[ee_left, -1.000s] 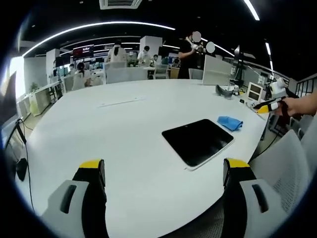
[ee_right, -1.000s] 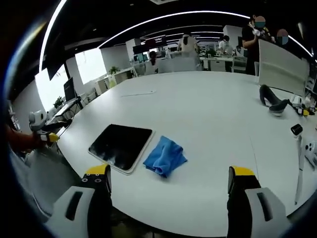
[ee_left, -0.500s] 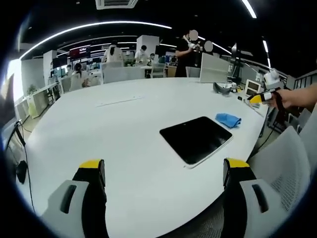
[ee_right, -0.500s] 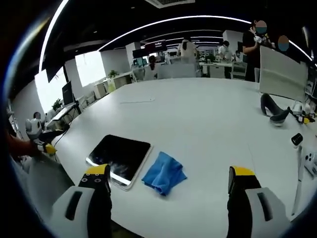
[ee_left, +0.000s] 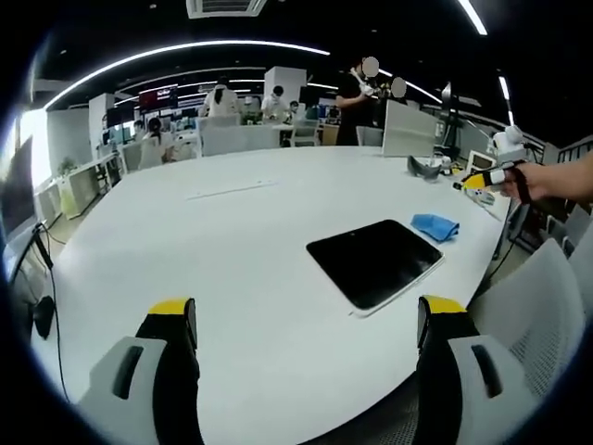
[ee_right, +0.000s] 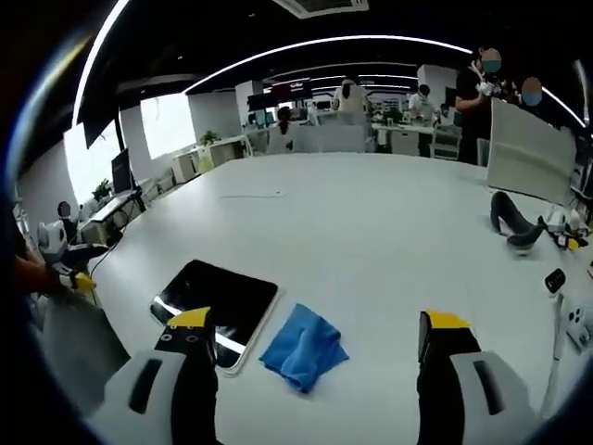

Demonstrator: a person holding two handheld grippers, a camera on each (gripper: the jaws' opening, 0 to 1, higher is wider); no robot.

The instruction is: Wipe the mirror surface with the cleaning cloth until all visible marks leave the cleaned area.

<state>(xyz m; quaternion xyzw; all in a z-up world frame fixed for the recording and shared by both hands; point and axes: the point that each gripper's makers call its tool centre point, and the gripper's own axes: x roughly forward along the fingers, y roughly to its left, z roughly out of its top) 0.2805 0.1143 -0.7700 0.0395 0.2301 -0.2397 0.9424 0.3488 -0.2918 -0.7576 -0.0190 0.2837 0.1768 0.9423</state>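
The mirror [ee_right: 215, 306] lies flat on the white surface [ee_right: 371, 222], the blue cleaning cloth [ee_right: 303, 345] just beside it. We hold both tools empty, jaws apart. Reaching comes first: our right tool [ee_right: 313, 336] must close on the cloth.

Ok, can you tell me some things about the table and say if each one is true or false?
1. The cloth is blue. True.
2. The cloth lies on top of the mirror. False: it lies on the table beside the mirror.
3. The right gripper is holding the cloth. False: its jaws are open and empty, with the cloth on the table between them.
4. The left gripper is open and holds nothing. True.
5. The mirror lies flat near the table's edge. True.
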